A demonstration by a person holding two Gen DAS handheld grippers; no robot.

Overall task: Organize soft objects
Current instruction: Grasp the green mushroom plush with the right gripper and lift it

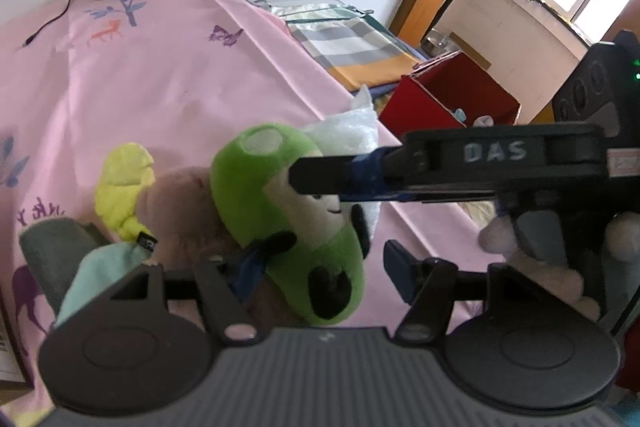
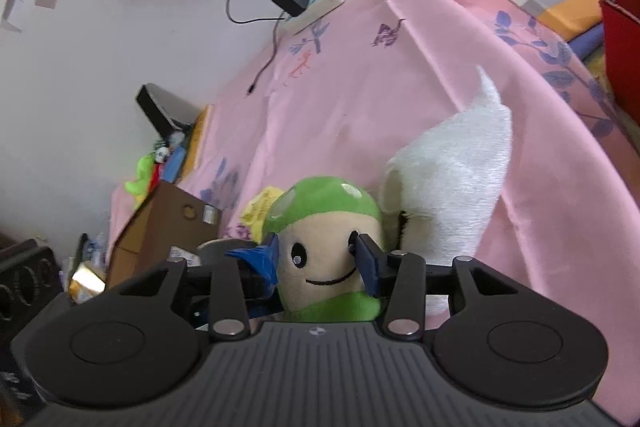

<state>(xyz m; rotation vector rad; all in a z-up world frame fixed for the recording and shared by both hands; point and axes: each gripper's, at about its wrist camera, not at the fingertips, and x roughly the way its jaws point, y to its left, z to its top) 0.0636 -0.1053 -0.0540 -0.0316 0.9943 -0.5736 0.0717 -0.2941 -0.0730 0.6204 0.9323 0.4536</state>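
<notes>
Your right gripper (image 2: 318, 261) brackets the face of the green mushroom plush (image 2: 324, 247), a blue finger at each cheek; whether the pads press or merely touch the fabric cannot be told from this view. The left wrist camera shows that same gripper reaching in from the right across the plush (image 1: 280, 223), one finger laid over the cap. Your left gripper (image 1: 320, 267) stands open low around the toy's body, its left finger buried among the toys, its right finger clear on the pink sheet (image 1: 168, 75).

The plush lies near you on the bed, leaning against a brown plush (image 1: 176, 211) with a yellow soft toy (image 1: 122, 187) just beyond and a white fluffy toy (image 2: 456, 187) close behind on the right. The red box (image 1: 452, 99), a likely destination, sits far right off the sheet's edge.

The risk here is a shallow hold: with fingers only at the rounded face, the squashy stuffing could slide out on lifting. Both grippers crowd one toy, so a sudden pull from either could knock fingers together or drag the neighbouring toys along.
</notes>
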